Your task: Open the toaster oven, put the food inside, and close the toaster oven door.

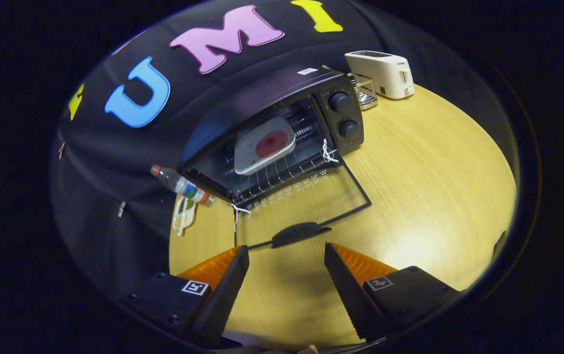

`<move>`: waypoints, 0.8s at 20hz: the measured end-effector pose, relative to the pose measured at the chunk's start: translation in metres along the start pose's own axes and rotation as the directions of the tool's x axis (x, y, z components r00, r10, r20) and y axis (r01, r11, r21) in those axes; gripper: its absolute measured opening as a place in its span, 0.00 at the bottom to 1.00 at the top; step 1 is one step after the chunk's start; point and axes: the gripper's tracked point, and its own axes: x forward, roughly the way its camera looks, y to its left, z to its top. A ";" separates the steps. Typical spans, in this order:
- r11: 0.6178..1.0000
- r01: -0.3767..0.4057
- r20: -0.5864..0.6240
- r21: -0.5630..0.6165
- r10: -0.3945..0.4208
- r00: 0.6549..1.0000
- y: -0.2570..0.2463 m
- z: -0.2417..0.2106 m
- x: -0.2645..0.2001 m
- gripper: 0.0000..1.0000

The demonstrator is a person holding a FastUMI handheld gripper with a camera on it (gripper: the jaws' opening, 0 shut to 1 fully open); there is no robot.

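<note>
The gripper [286,253] is nearest, its two fingers spread wide apart with nothing between them but bare wooden table [434,196]. Just ahead of the fingertips lies the dark handle [295,234] of the toaster oven door [306,204], which is folded fully down and rests flat, its glass pane showing the tabletop through it. White string [236,212] is tied at the hinge corners on both sides.

Beyond the door stands the open toaster oven [262,118], with two round knobs [340,102] on its panel. Inside, on the wire rack [282,169], sits a pale tray [265,145] holding a round reddish piece of food [272,144].

Beside the oven, on the side away from the knobs, a plastic bottle [179,185] lies on its side near the table edge. Farther back, past the knob side, a small wire basket [364,91] stands next to a white toaster [381,73].
</note>
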 end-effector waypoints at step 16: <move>0.916 0.220 -0.024 -0.336 -0.241 0.970 -0.034 -0.024 0.109 1.00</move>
